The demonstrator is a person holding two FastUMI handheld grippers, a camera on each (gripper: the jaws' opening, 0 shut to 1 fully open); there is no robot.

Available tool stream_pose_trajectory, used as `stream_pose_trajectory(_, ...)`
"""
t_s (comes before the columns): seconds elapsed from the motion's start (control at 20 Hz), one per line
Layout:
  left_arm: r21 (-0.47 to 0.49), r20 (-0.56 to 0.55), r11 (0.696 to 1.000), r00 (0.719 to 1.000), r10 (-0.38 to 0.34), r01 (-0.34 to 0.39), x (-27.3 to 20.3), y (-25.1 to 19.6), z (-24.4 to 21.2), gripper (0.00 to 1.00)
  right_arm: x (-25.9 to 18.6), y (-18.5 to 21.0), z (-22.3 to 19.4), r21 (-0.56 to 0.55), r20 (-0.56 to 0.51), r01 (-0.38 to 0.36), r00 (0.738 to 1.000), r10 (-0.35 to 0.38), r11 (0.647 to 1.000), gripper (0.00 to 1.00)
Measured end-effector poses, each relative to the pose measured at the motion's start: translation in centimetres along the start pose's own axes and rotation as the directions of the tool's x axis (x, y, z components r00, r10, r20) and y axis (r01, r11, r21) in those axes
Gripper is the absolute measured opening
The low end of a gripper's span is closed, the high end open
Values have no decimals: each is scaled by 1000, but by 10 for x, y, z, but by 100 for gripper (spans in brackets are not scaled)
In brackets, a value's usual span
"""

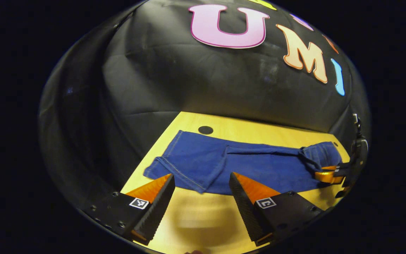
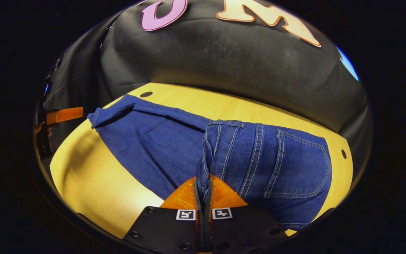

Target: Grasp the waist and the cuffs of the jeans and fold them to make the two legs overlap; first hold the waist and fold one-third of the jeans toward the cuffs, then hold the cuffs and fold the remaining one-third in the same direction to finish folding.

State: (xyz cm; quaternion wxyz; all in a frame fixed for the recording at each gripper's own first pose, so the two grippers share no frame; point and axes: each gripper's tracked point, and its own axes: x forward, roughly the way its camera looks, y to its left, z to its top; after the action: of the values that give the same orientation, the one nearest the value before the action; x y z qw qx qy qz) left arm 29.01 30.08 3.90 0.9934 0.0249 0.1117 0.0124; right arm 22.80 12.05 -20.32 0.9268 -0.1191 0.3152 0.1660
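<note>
Lengthwise, jeans (image 1: 245, 165) across table (image 1: 224, 128), waist rightward.

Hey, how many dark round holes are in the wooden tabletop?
3 in view: hole by cuffs, also visible at; hole past waist; hole beside back pocket. The jeans may hide more.

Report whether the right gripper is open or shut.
Shut: the right gripper pinches a bunched fold of the jeans at the waist end.
</note>
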Motion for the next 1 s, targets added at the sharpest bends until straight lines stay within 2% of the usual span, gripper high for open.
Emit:
stream_pose_trajectory(0.25, 34, -48, 999, 999, 21, -19, 25, 34, -15, 94, 1, -1, -2, -4, -38, 10, 999, -11, 1000, 3)
stream_pose_trajectory(0.4, 80, -64, 997, 998, 10, -5, 37, 46, -21, 94, 2, -1, -2, 3, -53, 18, 998, -17, 1000, 3)
stream_pose_trajectory(0.7, 106, -99, 992, 994, -51, 62, 56, 37, -31, 94, 2, -4, -4, 20, -52, 30, 998, -28, 999, 2)
stream_pose_trajectory(0.8, 93, -105, 991, 991, -84, 94, 61, 26, -33, 94, 2, -5, -3, 22, -52, 34, 998, -33, 999, 3)
stream_pose_trajectory(1.0, 61, -107, 992, 989, -107, 114, 66, 20, -36, 93, 2, -5, -2, 25, -53, 38, 998, -37, 999, 3)
